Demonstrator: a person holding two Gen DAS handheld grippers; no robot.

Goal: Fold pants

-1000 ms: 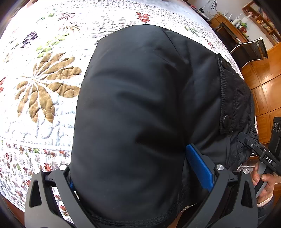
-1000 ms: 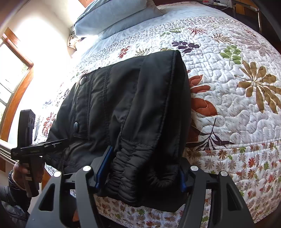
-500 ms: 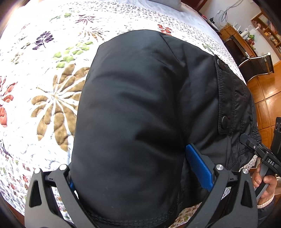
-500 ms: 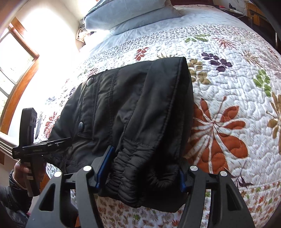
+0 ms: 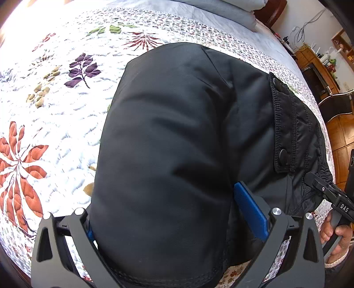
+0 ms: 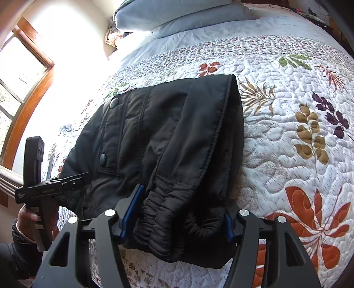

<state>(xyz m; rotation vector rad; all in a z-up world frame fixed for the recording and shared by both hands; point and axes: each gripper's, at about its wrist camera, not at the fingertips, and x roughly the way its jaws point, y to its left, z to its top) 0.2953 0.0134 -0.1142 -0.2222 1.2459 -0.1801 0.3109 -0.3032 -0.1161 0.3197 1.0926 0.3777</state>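
On the bed's floral quilt [image 5: 55, 115], folded black pants [image 5: 177, 144] are lying near the edge closest to the cameras, with their near end lifted off the quilt by both tools. Seen from the left wrist view, the left hand-held gripper [image 5: 177, 223] is clamping the smooth, thick folded end of the pants, its blue pads [image 5: 250, 208] pressing into the fabric from either side. A flap with two snap buttons [image 5: 283, 155] is showing on the right part of the garment in that view. From the right wrist view, the right hand-held gripper [image 6: 177, 217] is gripping the gathered elastic waistband [image 6: 163, 210], with the bunched fabric filling the gap between its fingers [image 6: 132, 208]. A stitched seam is running from the waistband up toward the far fold. Each view is also catching the other tool at the frame's edge, with a hand [image 6: 26, 219] wrapped around its handle. Grey pillows [image 6: 177, 15] are resting at the head of the bed, and a wood-framed window [image 6: 24, 88] is glowing brightly beside it.
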